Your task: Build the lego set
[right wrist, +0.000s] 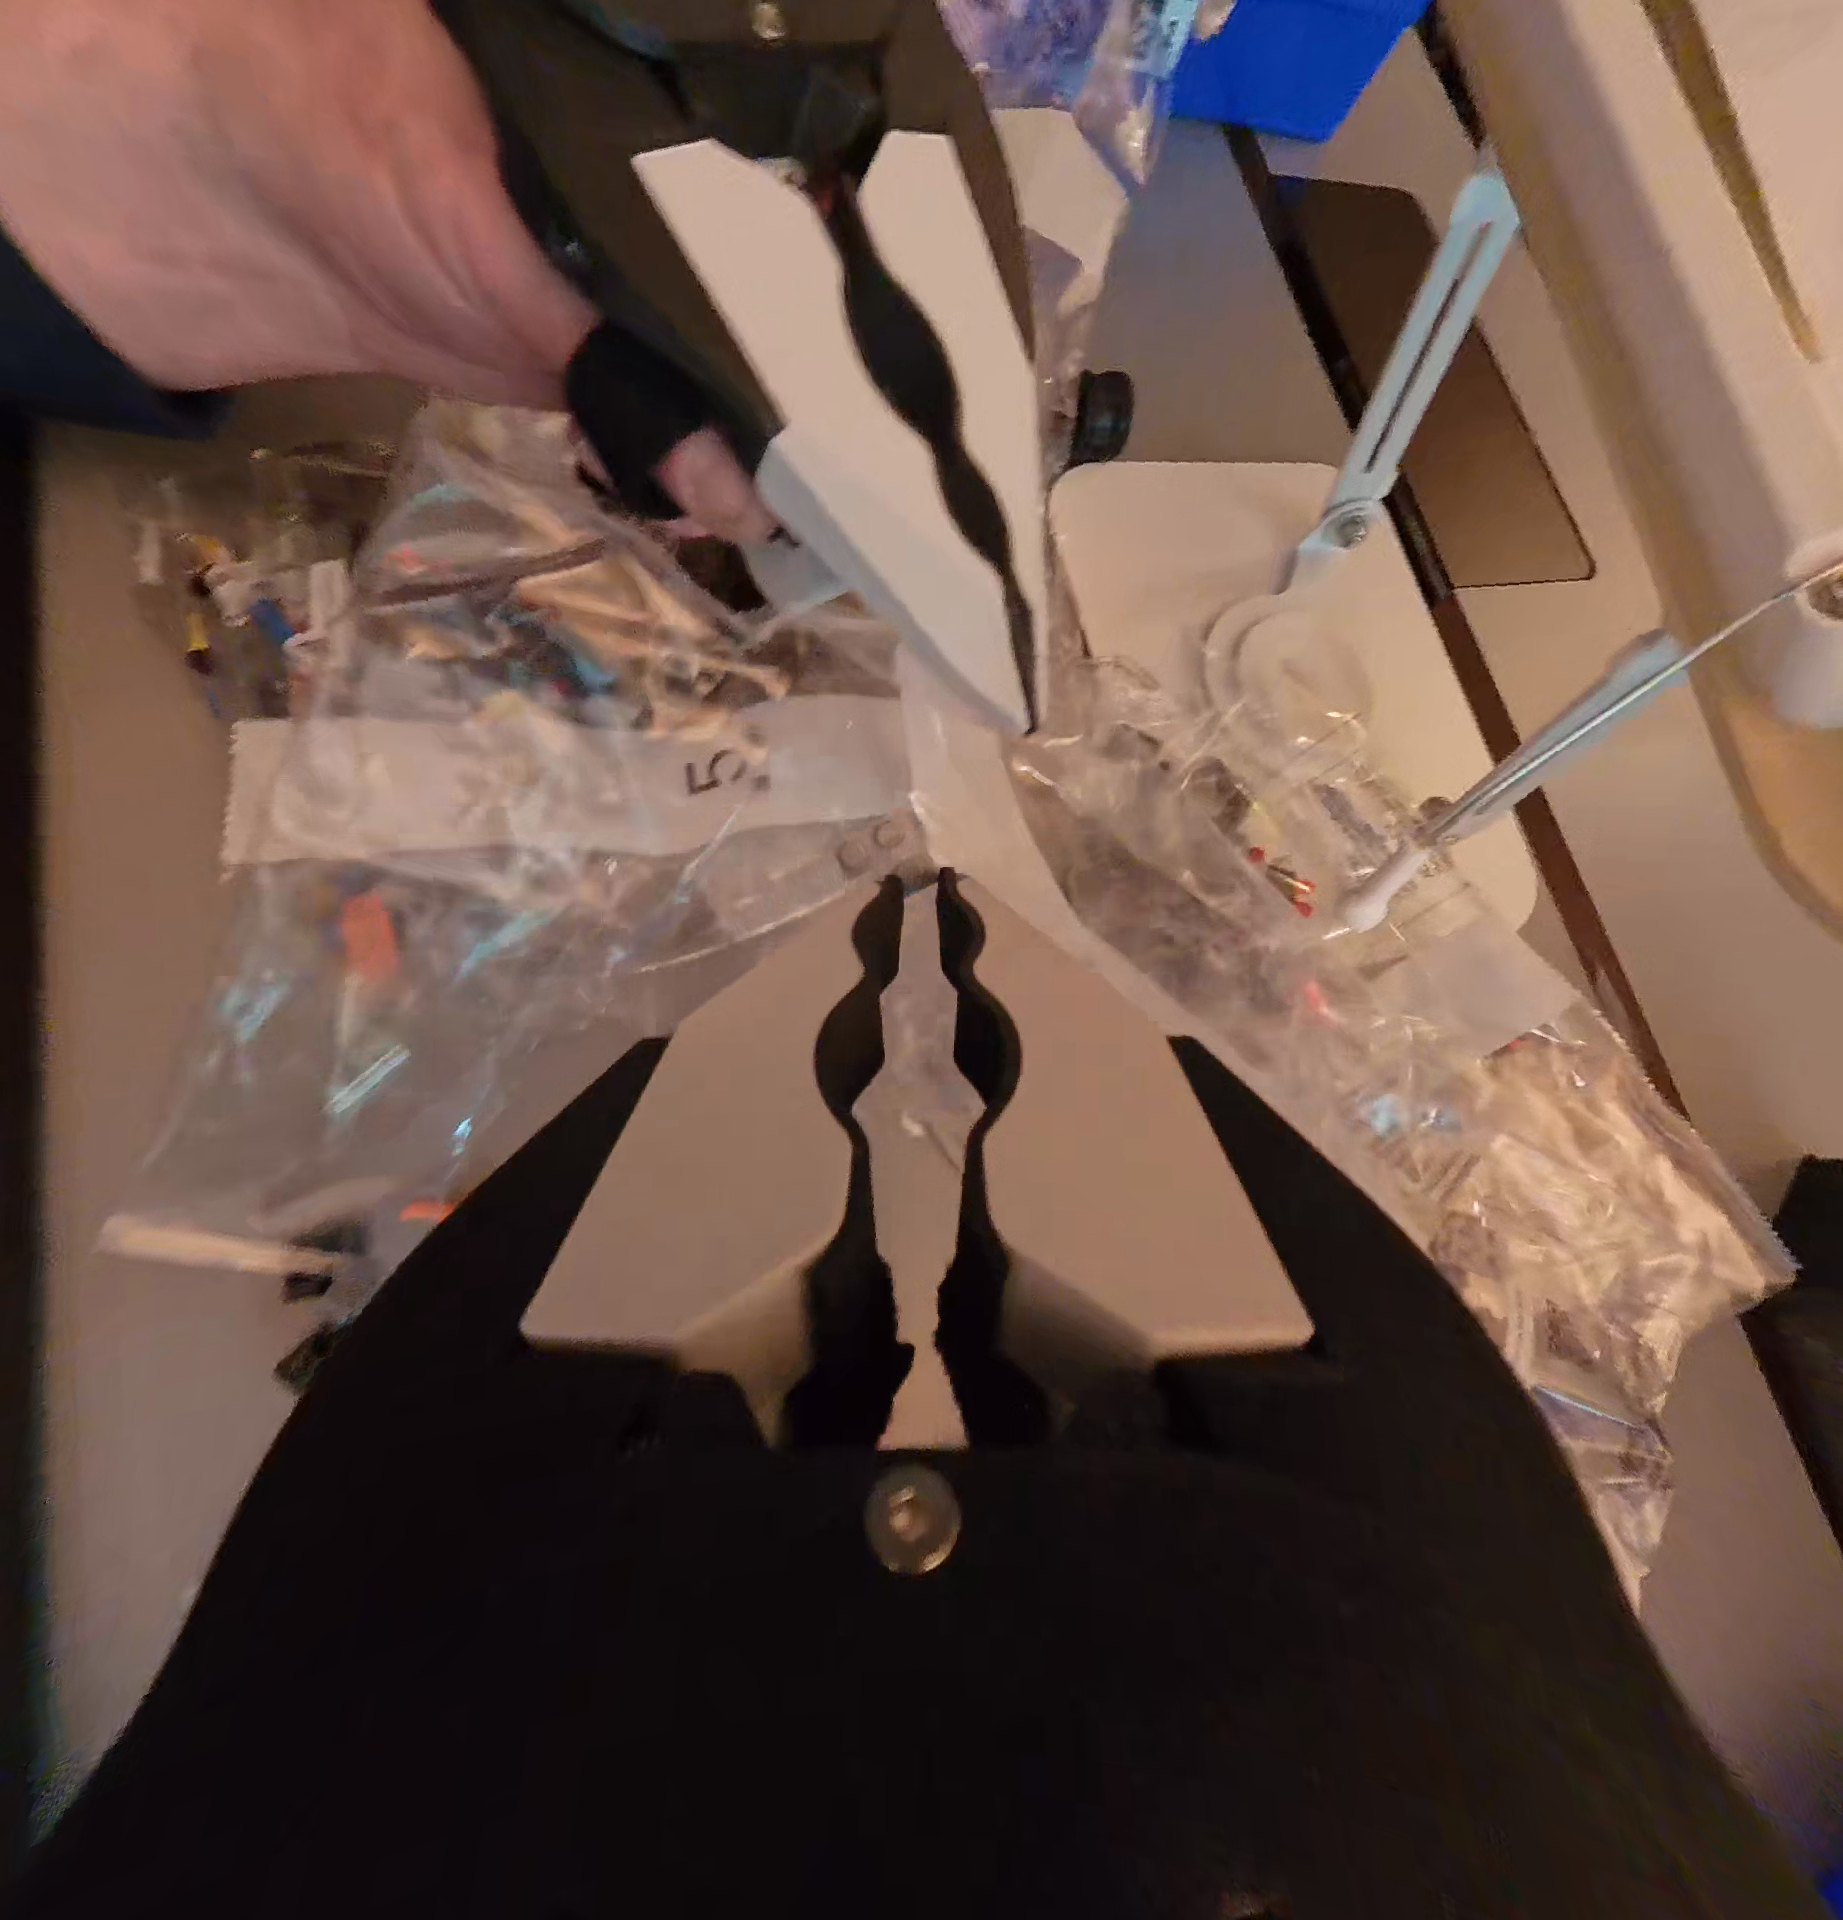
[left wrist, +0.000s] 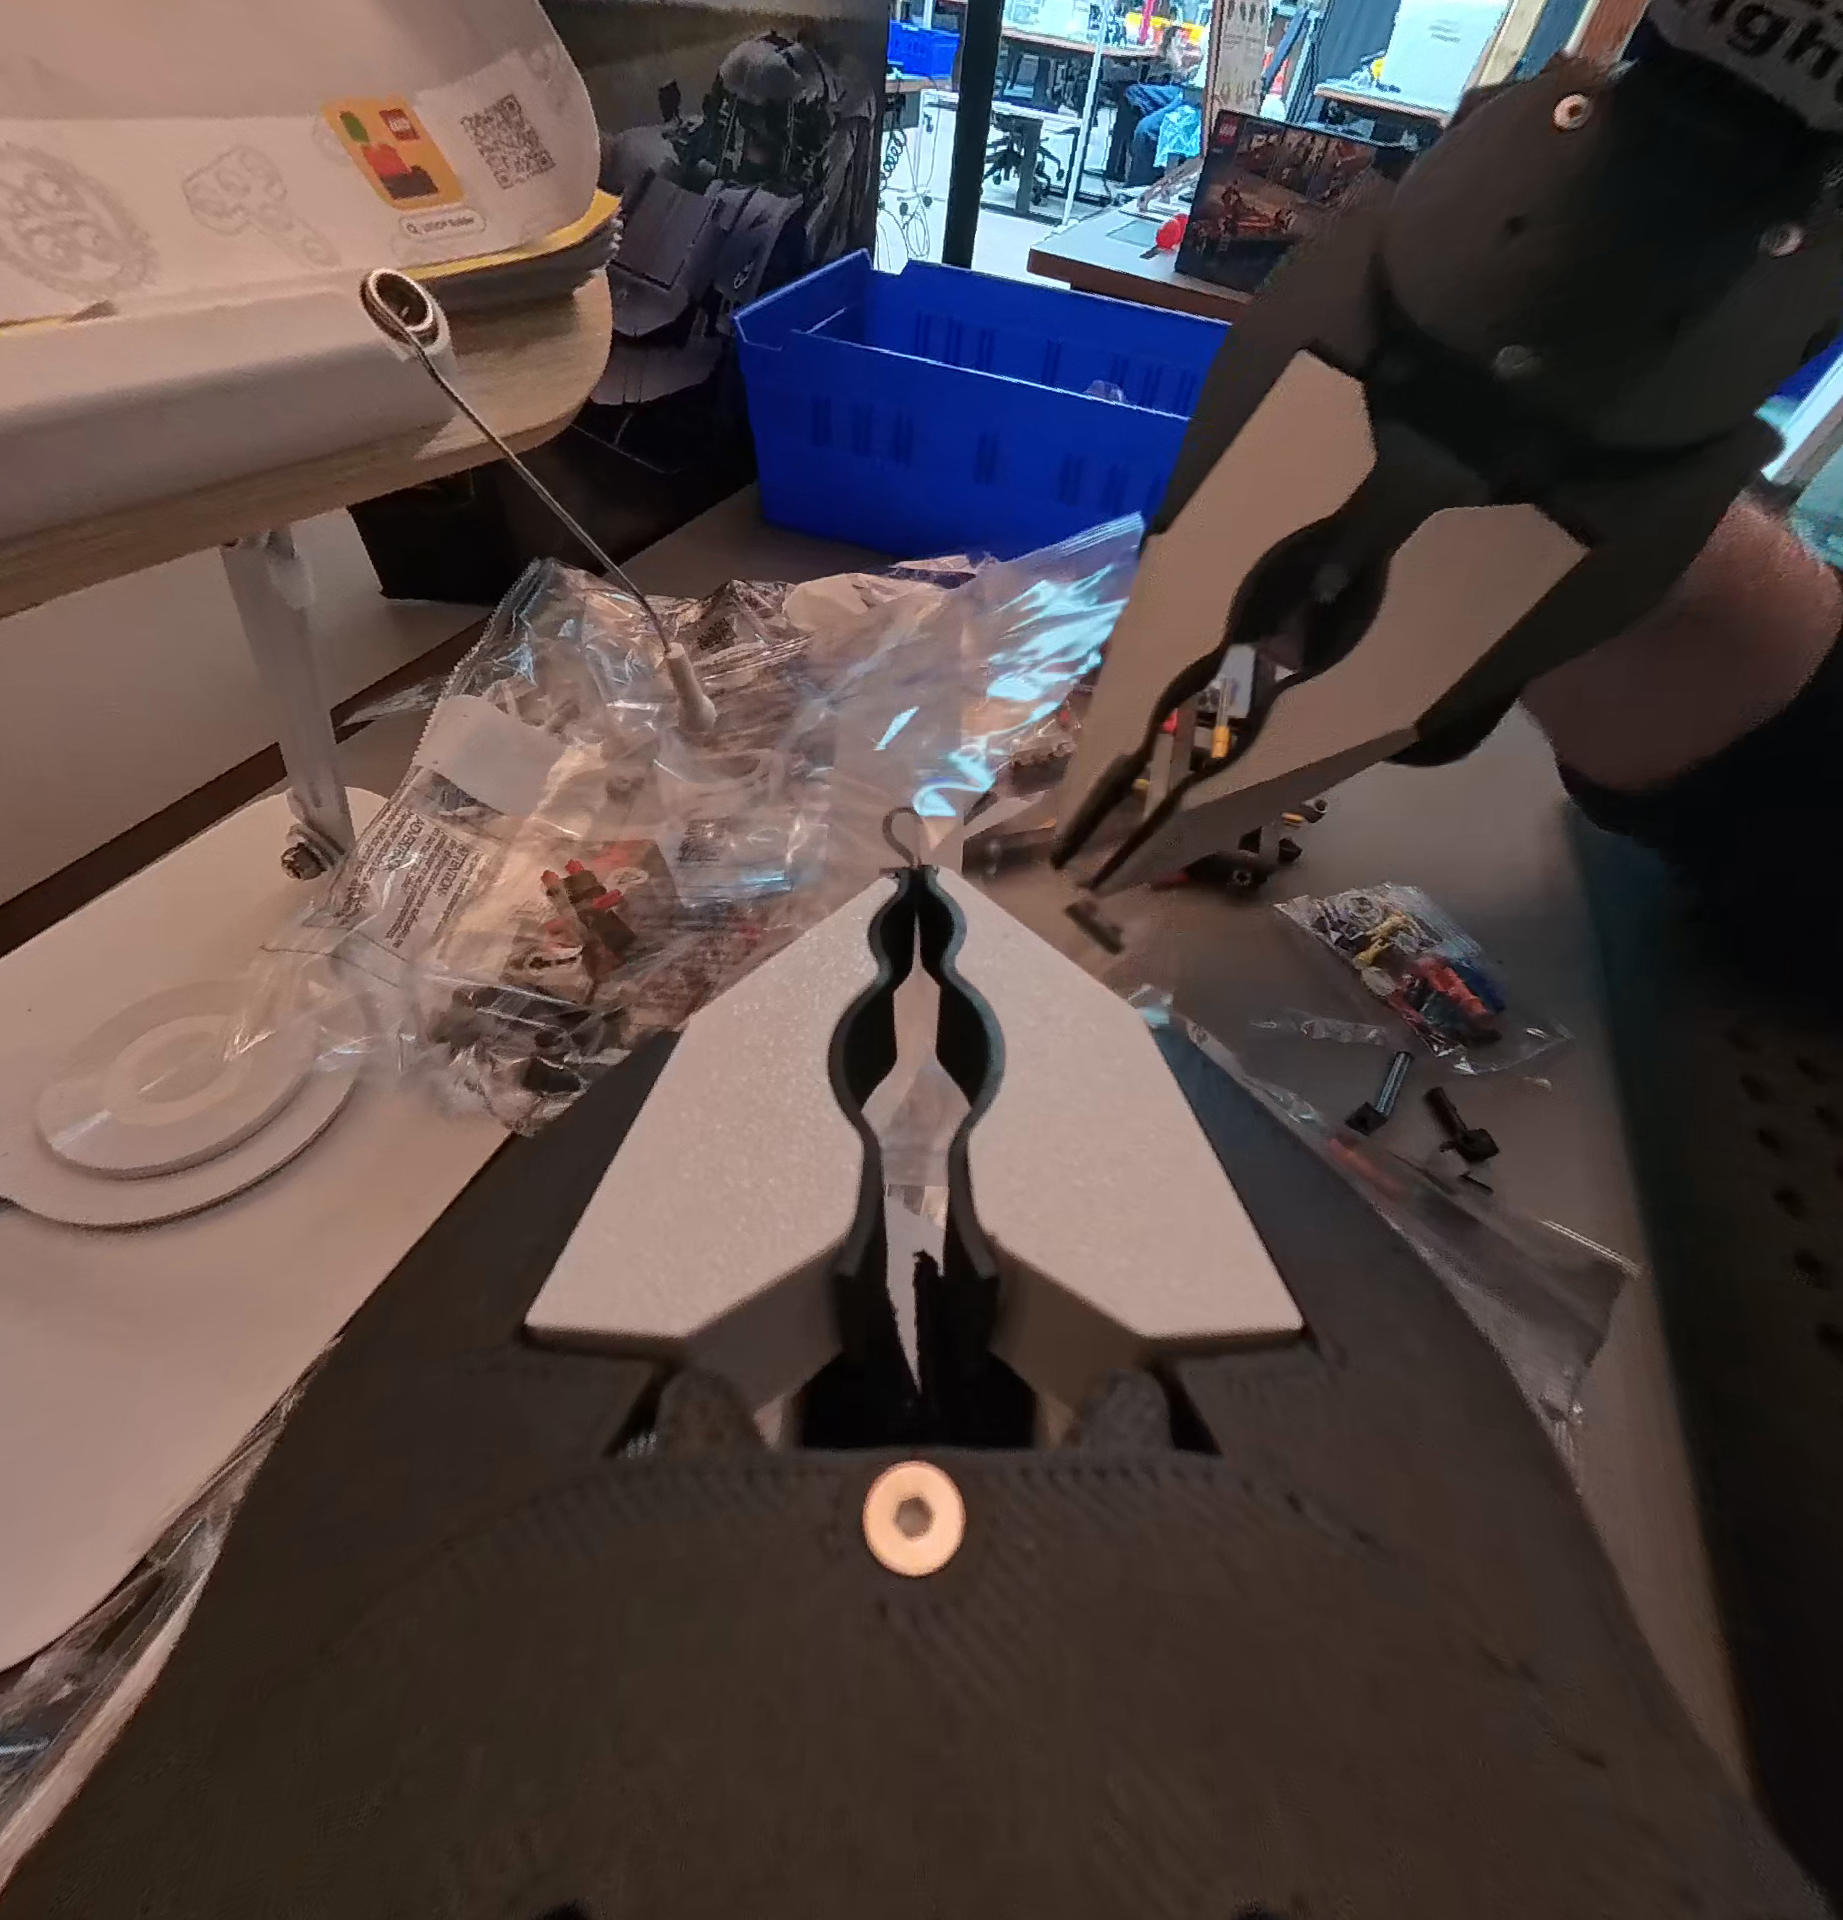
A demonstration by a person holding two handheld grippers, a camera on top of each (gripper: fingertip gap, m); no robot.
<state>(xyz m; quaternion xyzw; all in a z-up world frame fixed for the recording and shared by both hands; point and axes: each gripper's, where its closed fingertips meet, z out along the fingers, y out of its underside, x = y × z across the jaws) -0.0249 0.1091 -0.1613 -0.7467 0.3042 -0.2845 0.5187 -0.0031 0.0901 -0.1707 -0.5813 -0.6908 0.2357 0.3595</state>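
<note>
- Currently the left tongs are sitting closed at the tips, pressing against the clear bags of lego pieces heaped on the desk.
- A small grey hooked bit is showing right at those tips; I cannot tell whether it is gripped.
- The right tongs are pointing steeply down with only a narrow gap, holding nothing visible, and hovering just beside a small dark piece on the desk.
- In the right wrist view, the right tongs are hanging just above a bag of pieces; motion blur is hiding the detail.
- A smaller sealed bag and a few loose pieces are lying to the right, apart from the heap.
- An instruction booklet is resting on a stand at left.
- A blue bin is standing behind the bags.
</note>
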